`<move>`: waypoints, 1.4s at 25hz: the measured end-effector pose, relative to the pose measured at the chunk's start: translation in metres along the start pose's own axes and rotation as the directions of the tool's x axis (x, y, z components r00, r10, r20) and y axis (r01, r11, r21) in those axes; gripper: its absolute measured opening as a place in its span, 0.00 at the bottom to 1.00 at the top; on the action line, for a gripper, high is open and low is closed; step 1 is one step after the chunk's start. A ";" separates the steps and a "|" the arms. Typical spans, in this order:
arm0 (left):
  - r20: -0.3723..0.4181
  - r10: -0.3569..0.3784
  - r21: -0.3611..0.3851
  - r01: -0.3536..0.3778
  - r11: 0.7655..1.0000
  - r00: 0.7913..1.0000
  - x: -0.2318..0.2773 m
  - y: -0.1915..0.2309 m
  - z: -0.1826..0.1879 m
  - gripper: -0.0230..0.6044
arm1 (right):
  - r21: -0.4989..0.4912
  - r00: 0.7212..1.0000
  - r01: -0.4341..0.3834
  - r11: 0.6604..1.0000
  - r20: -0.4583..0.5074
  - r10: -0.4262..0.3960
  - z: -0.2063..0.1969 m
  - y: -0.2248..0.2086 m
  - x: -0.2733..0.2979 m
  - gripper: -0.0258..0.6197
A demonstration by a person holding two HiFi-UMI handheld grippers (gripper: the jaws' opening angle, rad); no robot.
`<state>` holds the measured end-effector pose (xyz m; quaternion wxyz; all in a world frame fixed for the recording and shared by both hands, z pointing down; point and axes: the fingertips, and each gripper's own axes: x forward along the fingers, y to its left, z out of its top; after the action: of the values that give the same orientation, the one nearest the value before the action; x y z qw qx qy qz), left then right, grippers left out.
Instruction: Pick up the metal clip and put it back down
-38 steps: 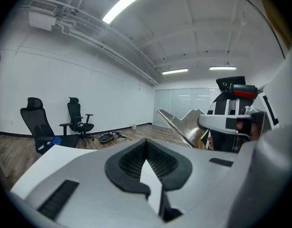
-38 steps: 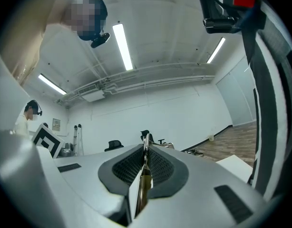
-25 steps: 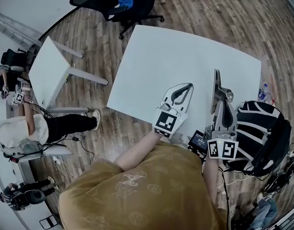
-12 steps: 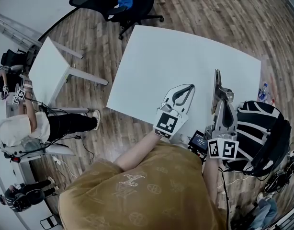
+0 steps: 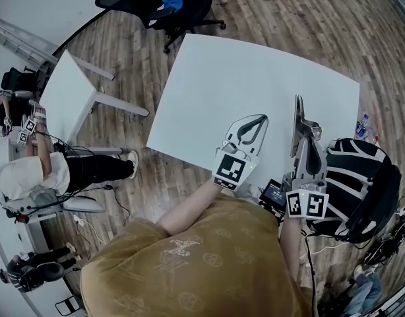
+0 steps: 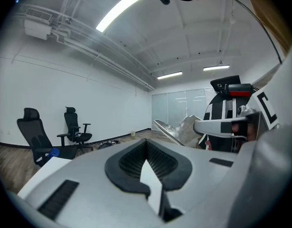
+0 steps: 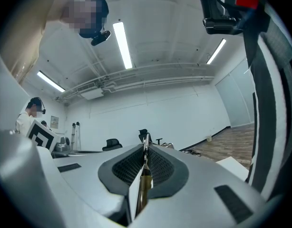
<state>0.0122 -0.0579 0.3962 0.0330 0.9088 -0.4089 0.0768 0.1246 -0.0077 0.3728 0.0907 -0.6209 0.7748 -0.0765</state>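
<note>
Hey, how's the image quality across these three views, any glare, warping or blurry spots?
Head view: fisheye bows the edges of the white table; light is even, shadows faint. Left gripper view: black vignetted corners, the ceiling light strip blown out, the left tool reasonably sharp. Right gripper view: same warping, bright strips overhead, the metal clip edge-on and dim in the right tool.

The thin, silvery metal clip is pinched between the two dark ribbed pads of the right gripper, whose jaws are closed on it. The right gripper view shows it edge-on, as a narrow upright strip. Its upper end is bright and stands a little past the jaw tips, and its lower part carries a brownish reflection. It is held at the near right part of the white tabletop.
</note>
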 end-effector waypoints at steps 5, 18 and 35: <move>0.006 0.003 0.000 -0.003 1.000 1.000 0.002 -0.001 0.001 0.04 | 0.000 1.000 0.001 1.000 -0.010 -0.001 -0.003 -0.003 0.000 0.09; -0.051 0.010 -0.017 -0.011 1.000 0.999 0.007 0.005 -0.017 0.04 | 0.020 0.997 0.002 1.000 -0.080 -0.001 -0.027 -0.006 0.008 0.09; -0.125 0.021 -0.061 -0.029 0.998 0.992 0.010 0.019 -0.058 0.05 | 0.055 0.976 0.015 0.998 -0.218 -0.002 -0.084 -0.012 0.015 0.09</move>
<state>-0.0021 -0.0711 0.4553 0.0860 0.8955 -0.4197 0.1209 0.1131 -0.0244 0.4565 0.0221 -0.6093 0.7750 -0.1662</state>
